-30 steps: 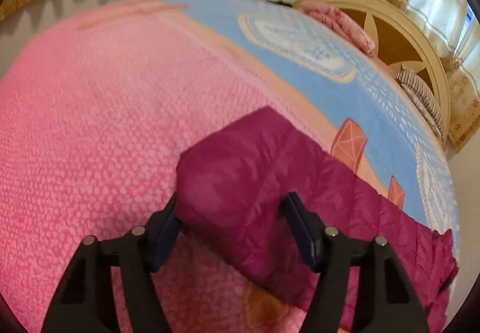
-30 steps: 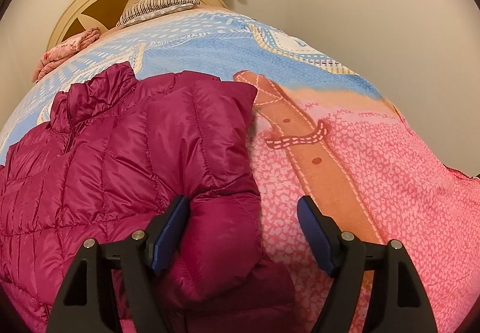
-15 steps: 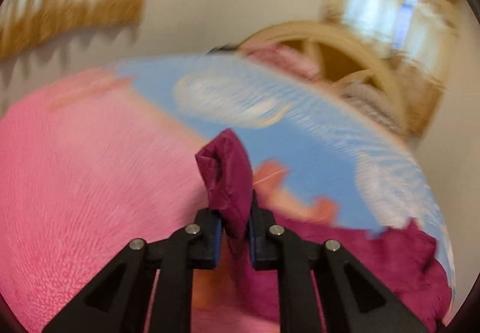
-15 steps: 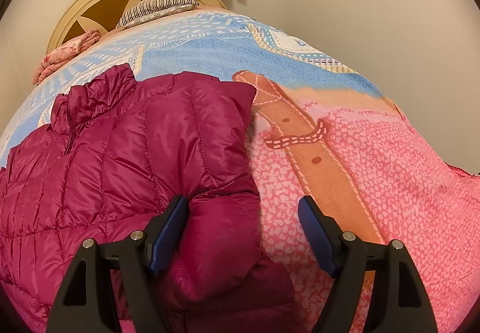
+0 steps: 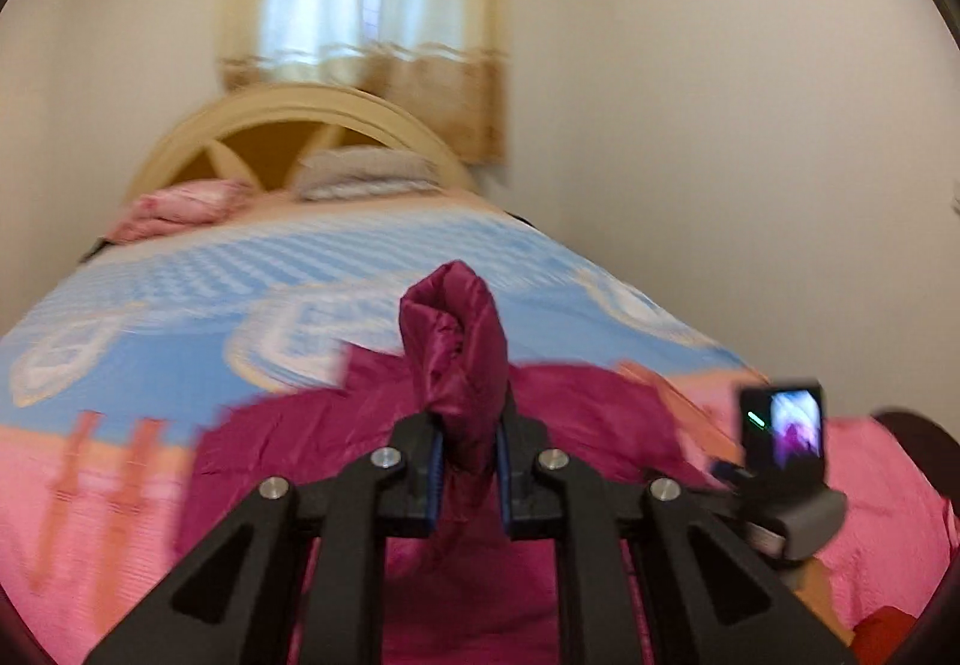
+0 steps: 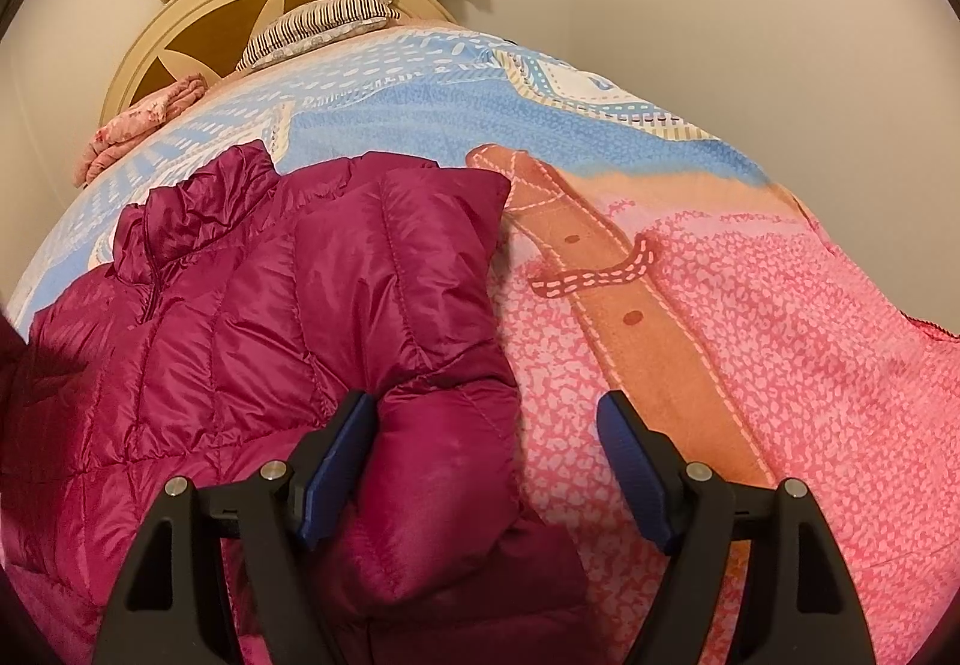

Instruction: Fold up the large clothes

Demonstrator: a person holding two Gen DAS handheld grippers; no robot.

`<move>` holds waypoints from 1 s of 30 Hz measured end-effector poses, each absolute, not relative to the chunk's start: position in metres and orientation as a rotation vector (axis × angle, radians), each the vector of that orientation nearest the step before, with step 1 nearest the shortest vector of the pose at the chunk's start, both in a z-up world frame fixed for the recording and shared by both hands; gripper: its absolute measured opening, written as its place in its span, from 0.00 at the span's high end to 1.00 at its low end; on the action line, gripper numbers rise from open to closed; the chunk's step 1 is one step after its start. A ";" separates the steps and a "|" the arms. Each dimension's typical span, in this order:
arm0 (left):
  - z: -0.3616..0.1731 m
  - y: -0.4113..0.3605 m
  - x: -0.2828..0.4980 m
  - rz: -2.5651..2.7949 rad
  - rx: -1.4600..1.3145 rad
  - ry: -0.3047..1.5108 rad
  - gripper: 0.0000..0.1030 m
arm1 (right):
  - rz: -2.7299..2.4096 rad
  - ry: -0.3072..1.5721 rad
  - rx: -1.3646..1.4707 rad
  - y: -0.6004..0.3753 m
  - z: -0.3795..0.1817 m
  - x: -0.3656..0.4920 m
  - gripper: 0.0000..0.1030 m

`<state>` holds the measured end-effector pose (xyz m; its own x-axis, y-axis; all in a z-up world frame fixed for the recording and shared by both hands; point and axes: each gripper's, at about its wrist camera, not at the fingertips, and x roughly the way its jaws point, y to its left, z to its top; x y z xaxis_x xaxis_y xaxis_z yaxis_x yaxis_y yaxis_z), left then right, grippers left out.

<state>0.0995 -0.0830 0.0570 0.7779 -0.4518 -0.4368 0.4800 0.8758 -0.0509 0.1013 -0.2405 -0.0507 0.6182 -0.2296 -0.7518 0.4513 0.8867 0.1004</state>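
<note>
A magenta quilted puffer jacket (image 6: 252, 341) lies spread on the bed, collar toward the headboard. My left gripper (image 5: 469, 476) is shut on a bunched sleeve end of the jacket (image 5: 459, 341) and holds it up above the rest of the jacket (image 5: 288, 461). My right gripper (image 6: 489, 476) is open, its jaws straddling the other folded-in sleeve (image 6: 447, 461) that lies on the jacket's right edge. The right gripper's camera unit (image 5: 783, 461) shows in the left wrist view.
The bed has a pink, orange and blue patterned cover (image 6: 750, 341). A cream headboard (image 6: 198, 23), a striped pillow (image 6: 324, 26) and a folded pink cloth (image 6: 144, 119) are at the far end. Walls close the right side; a curtained window (image 5: 366, 11) is behind.
My left gripper shut on the sleeve end, lifted it and swung round to face the headboard. The right gripper stayed open over the other sleeve.
</note>
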 end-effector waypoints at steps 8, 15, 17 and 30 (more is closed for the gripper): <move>-0.010 -0.116 0.100 -0.564 0.105 0.645 0.81 | -0.378 0.798 0.332 -0.244 -0.050 0.098 0.25; -0.007 -0.063 0.076 -0.548 -0.053 0.716 0.01 | -0.362 0.793 0.358 -0.248 -0.049 0.096 0.24; -0.002 -0.043 0.067 -0.514 -0.061 0.702 0.01 | -0.348 0.783 0.390 -0.252 -0.047 0.094 0.24; -0.010 0.050 0.094 -0.242 -0.099 0.676 0.03 | -0.069 0.754 0.175 -0.142 -0.003 0.084 0.79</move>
